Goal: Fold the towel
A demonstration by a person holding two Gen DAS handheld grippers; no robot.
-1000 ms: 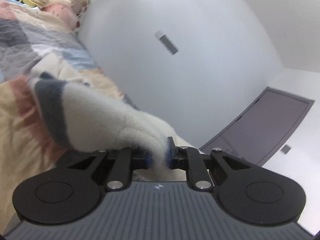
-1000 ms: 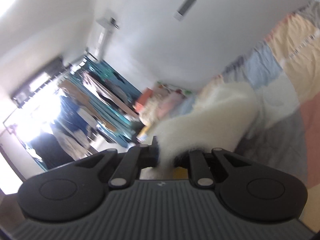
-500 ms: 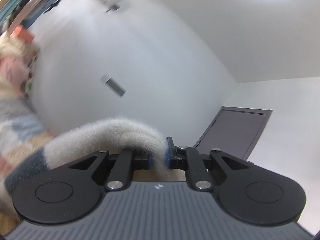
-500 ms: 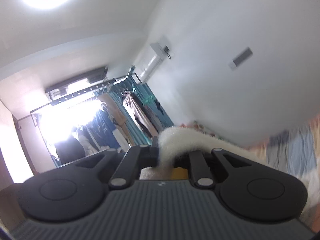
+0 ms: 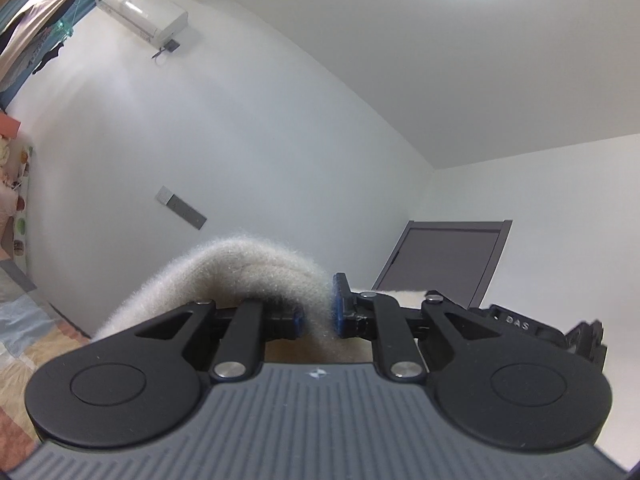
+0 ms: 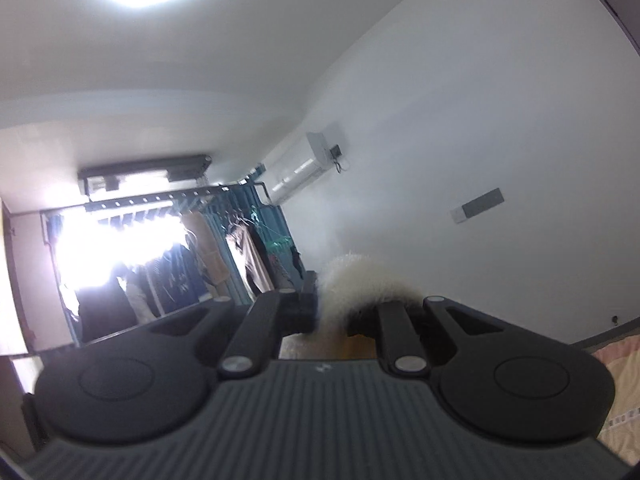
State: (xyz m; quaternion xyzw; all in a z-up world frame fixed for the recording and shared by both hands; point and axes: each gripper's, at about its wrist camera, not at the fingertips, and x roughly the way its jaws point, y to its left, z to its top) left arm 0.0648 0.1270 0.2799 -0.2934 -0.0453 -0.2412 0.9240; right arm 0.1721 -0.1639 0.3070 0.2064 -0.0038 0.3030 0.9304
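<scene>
While both cameras face a white wall (image 5: 248, 128) and ceiling, the bed (image 5: 24, 332) shows only as a patchwork cover at the lower left edge of the left wrist view and at the lower right edge of the right wrist view. A dark door (image 5: 448, 264) stands at the far right in the left wrist view. An air conditioner (image 6: 300, 168) hangs high on the wall, beside a rack of hanging clothes (image 6: 224, 256) and a bright window. The towel (image 5: 240, 272), cream and fluffy, is held up off the bed between the two claws. The left claw (image 5: 316, 312) is closed narrow on one bunched edge, which arches away to the left. The right claw (image 6: 332, 312) is likewise clamped narrow on the towel, which drapes over its right finger.
</scene>
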